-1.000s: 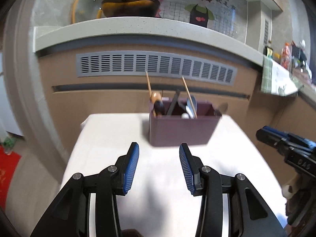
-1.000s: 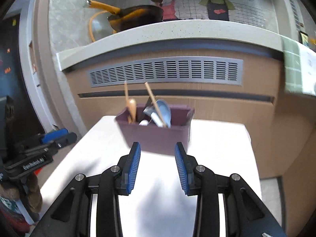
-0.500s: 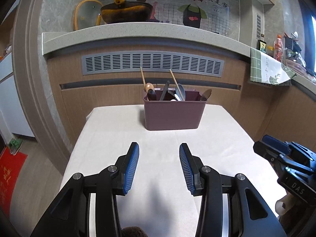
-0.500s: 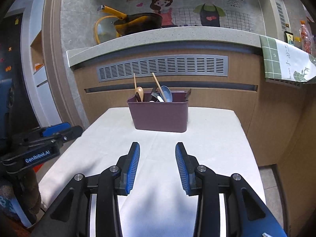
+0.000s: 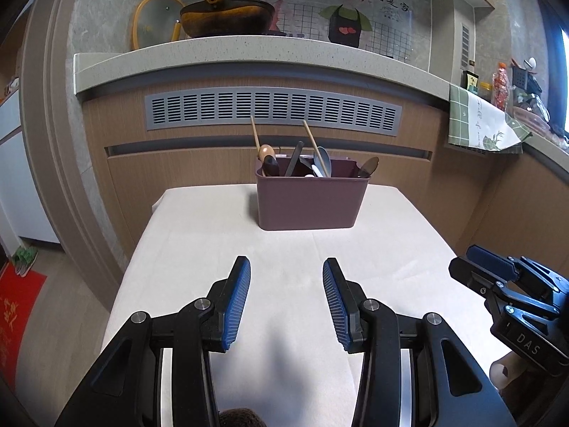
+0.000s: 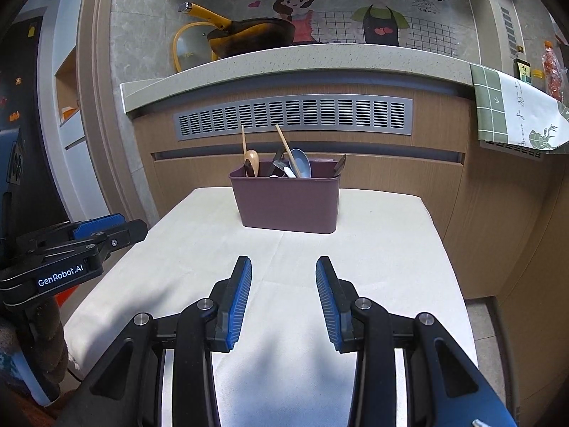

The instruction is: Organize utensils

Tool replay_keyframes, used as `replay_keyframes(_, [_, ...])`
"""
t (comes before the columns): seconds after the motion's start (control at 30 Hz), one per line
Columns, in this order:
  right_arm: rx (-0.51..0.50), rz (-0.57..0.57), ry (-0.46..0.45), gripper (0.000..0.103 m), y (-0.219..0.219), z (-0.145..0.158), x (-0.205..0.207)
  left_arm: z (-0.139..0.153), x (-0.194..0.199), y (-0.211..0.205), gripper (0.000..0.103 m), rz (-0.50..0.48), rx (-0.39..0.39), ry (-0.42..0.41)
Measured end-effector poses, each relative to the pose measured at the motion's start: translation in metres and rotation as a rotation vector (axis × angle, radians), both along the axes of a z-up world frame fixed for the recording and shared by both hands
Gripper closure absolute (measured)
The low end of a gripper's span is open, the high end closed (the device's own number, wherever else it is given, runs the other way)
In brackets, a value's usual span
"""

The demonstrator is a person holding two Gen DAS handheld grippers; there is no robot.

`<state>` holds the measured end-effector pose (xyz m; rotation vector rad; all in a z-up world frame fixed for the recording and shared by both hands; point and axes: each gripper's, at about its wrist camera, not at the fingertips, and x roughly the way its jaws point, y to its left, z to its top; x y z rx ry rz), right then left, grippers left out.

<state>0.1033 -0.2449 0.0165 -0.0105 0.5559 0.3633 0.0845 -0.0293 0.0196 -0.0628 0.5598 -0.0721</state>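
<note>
A mauve plastic utensil bin [image 5: 309,201] [image 6: 286,203] stands at the far end of a white cloth-covered table [image 5: 220,249] [image 6: 373,249]. Several utensils stick out of it: a wooden spoon [image 5: 265,153] [image 6: 250,158], chopsticks [image 5: 313,142], a blue-grey spoon [image 6: 301,163] and dark handles. My left gripper [image 5: 286,299] hovers open over the near part of the table, nothing between its blue pads. My right gripper [image 6: 283,297] is likewise open and empty, well short of the bin. Each gripper shows at the other view's edge [image 5: 498,277] [image 6: 89,238].
Behind the table runs a wooden counter front with a grey vent grille [image 5: 274,108] and a stone countertop carrying a dark pan with a yellow handle [image 5: 224,17]. A green checked cloth [image 6: 512,110] hangs at the right. A red mat [image 5: 17,313] lies on the floor at left.
Both grippers have pulled back from the bin, which now looks smaller and farther away. The views have steadied after blur. Both stay open and empty.
</note>
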Motion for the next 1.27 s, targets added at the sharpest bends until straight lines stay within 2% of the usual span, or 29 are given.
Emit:
replay_keyframes(0.87, [-0.01,-0.023,-0.01,0.067,-0.003,0.003,-0.001,-0.006,-0.005,-0.009,0.059,-0.022,0.008,0.01])
replay_keyframes(1.13, [-0.011,-0.025,-0.01,0.066,-0.003,0.004,0.0,-0.008,-0.004,-0.005,0.059,0.003,0.006,0.018])
replay_keyframes(1.27, [-0.016,-0.024,-0.01,0.065,-0.002,0.005,0.0,-0.011,-0.002,0.003,0.059,0.024,-0.021,0.027])
